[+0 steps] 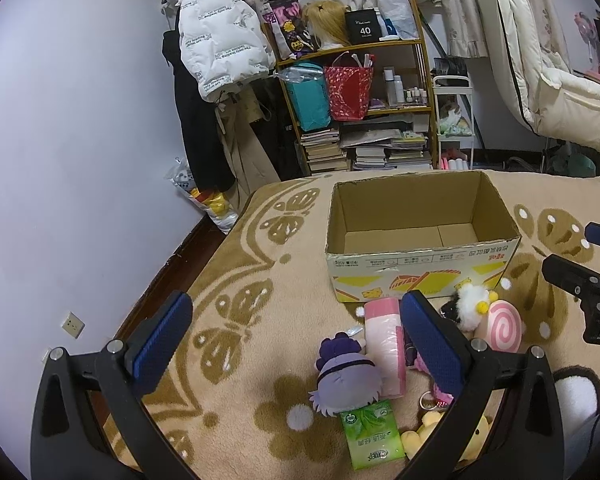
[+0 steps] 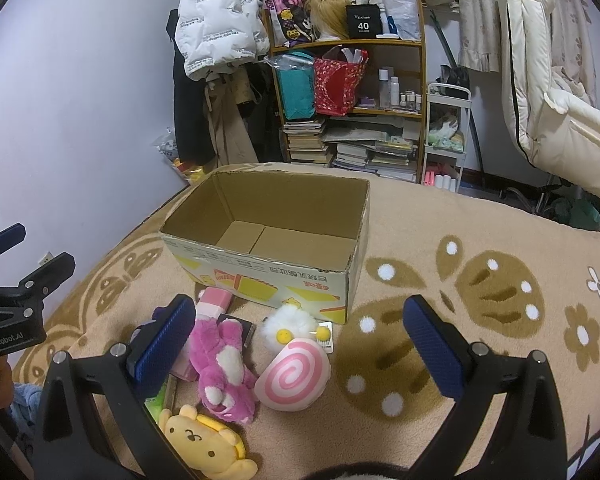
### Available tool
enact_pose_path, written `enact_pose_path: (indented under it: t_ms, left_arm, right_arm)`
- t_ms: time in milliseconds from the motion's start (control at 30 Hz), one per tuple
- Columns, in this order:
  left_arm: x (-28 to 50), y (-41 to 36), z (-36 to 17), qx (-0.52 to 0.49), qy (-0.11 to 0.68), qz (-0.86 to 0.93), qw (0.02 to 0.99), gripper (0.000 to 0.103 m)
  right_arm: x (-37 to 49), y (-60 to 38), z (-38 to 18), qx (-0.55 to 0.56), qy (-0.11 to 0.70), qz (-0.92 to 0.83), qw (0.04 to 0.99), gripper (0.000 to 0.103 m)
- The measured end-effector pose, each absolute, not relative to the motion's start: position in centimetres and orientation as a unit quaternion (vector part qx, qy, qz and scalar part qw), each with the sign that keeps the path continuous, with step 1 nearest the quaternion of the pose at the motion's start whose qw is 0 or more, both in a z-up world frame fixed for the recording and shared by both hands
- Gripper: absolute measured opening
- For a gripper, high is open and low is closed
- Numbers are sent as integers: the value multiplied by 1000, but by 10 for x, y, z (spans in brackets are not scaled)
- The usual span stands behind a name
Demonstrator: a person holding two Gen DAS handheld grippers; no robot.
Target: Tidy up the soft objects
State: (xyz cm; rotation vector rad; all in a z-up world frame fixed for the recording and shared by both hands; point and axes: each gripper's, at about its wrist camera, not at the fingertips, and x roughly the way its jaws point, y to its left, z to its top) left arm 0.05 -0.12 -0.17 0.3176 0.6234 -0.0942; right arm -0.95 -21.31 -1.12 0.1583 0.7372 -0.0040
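Observation:
An open, empty cardboard box [image 1: 420, 236] [image 2: 268, 236] stands on the patterned blanket. In front of it lies a pile of soft things: a purple-haired plush doll [image 1: 346, 380], a pink tissue roll [image 1: 384, 344], a green tissue pack [image 1: 370, 434], a pink swirl plush [image 2: 294, 374] [image 1: 500, 326], a white fluffy plush [image 2: 288, 324], a magenta bear plush [image 2: 222, 368] and a yellow dog plush [image 2: 206, 442]. My left gripper [image 1: 296, 340] is open and empty above the pile's left side. My right gripper [image 2: 300, 344] is open and empty above the swirl plush.
The tan blanket [image 2: 480, 280] covers the bed. A shelf [image 1: 352, 92] with bags, bottles and stacked books stands behind, with coats hanging at left and right. The lilac wall [image 1: 80, 140] runs along the bed's left edge.

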Motion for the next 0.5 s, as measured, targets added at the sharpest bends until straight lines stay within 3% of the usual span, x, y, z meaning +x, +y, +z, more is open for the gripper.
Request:
enact_pose_path:
  t_ms: [500]
  left_arm:
    - [4,-2,1,158,309,-42,937,103]
  right_arm:
    - [-10,-211,-7,73,360,3,930,103]
